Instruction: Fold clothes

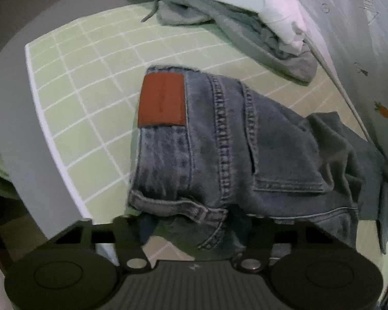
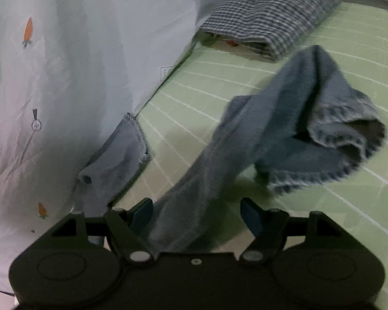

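Blue jeans (image 1: 232, 142) with a brown leather waistband patch (image 1: 161, 99) hang over the green grid mat (image 1: 85, 82). My left gripper (image 1: 194, 230) is at the waistband; denim fills the gap between its fingers, which are mostly hidden by cloth. In the right wrist view a jeans leg (image 2: 284, 118) is lifted above the mat (image 2: 349, 59), its hem curling at the right. My right gripper (image 2: 196, 214) stands wide open with the leg fabric running between its blue pads (image 2: 251, 214). A second leg end (image 2: 119, 160) lies by the sheet.
A pile of grey and white clothes (image 1: 245, 18) lies at the mat's far side. A folded striped shirt (image 2: 269, 13) sits at the far end of the mat. A white sheet with carrot prints (image 2: 51, 77) borders the mat. The mat's left edge (image 1: 46, 118) drops off.
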A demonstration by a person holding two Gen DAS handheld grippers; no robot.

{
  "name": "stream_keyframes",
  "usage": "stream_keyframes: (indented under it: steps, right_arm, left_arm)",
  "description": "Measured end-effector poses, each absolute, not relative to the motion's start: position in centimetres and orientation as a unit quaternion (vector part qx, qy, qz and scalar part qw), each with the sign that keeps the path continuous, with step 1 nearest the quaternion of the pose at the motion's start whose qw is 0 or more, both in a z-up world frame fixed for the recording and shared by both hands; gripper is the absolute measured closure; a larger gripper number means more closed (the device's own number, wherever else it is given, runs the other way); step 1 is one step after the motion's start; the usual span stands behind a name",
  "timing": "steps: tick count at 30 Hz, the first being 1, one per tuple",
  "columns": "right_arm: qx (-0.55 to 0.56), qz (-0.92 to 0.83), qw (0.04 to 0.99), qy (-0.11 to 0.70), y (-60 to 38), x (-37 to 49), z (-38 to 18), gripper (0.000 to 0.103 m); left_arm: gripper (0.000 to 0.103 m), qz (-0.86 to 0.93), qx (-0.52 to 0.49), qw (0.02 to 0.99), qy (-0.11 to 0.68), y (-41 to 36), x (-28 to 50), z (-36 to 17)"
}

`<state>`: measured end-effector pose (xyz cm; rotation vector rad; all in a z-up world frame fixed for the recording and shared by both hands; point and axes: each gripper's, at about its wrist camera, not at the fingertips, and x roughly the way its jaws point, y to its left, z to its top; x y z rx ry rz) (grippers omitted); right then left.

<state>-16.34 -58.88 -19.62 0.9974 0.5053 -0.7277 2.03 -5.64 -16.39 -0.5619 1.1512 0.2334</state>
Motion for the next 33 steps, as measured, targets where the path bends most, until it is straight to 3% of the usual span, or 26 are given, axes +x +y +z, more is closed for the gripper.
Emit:
stream_keyframes:
  steps: [2, 4, 5, 6, 9, 22, 26, 30, 31, 32, 33]
  right_arm:
    - [0.454, -0.343, 0.785, 0.246, -59.1, -15.6, -19.8, 0.033]
    - [0.445, -0.348, 0.784, 0.259, -59.3, -14.9, -19.9, 0.05]
    - [0.44, -0.35, 0.783, 0.265, -59.4, -14.6, -20.0, 0.082]
    - [0.435, -0.353, 0.783, 0.271, -59.5, -14.2, -20.1, 0.096]
    - [0.42, -0.359, 0.784, 0.283, -59.6, -13.5, -20.0, 0.098]
    - [0.29, -0.362, 0.858, 0.22, -52.9, -23.2, -7.7, 0.099]
    - [0.27, -0.349, 0.869, 0.224, -54.4, -20.8, -6.8, 0.099]
    - [0.235, -0.314, 0.885, 0.252, -57.1, -13.2, -7.3, 0.098]
    - [0.23, -0.307, 0.886, 0.26, -57.9, -10.9, -7.7, 0.097]
    - [0.23, -0.3, 0.886, 0.268, -58.7, -8.5, -8.4, 0.089]
    - [0.229, -0.296, 0.884, 0.281, -59.4, -6.3, -8.9, 0.071]
  left_arm:
    - [0.064, 0.108, -0.266, 0.798, 0.53, -5.7, 2.4, -16.3]
    - [0.073, 0.116, -0.271, 0.798, 0.526, -5.8, 2.6, -16.2]
    - [0.075, 0.122, -0.275, 0.799, 0.52, -5.8, 2.6, -16.0]
    - [0.079, 0.128, -0.275, 0.803, 0.513, -5.8, 2.6, -15.8]
    - [0.081, 0.151, -0.251, 0.828, 0.478, -5.7, 2.3, -13.8]
    - [0.083, 0.179, -0.194, 0.884, 0.386, -3.8, -0.5, -2.4]
    - [0.083, 0.153, -0.162, 0.899, 0.377, -5.4, 3.4, -1.9]
    - [0.08, 0.122, -0.132, 0.91, 0.373, -8.0, 10.4, -3.1]
    - [0.072, 0.119, -0.127, 0.908, 0.38, -8.8, 12.5, -3.9]
    - [0.071, 0.118, -0.118, 0.904, 0.394, -9.5, 14.5, -4.7]
    - [0.067, 0.116, -0.113, 0.899, 0.408, -10.0, 15.5, -5.2]
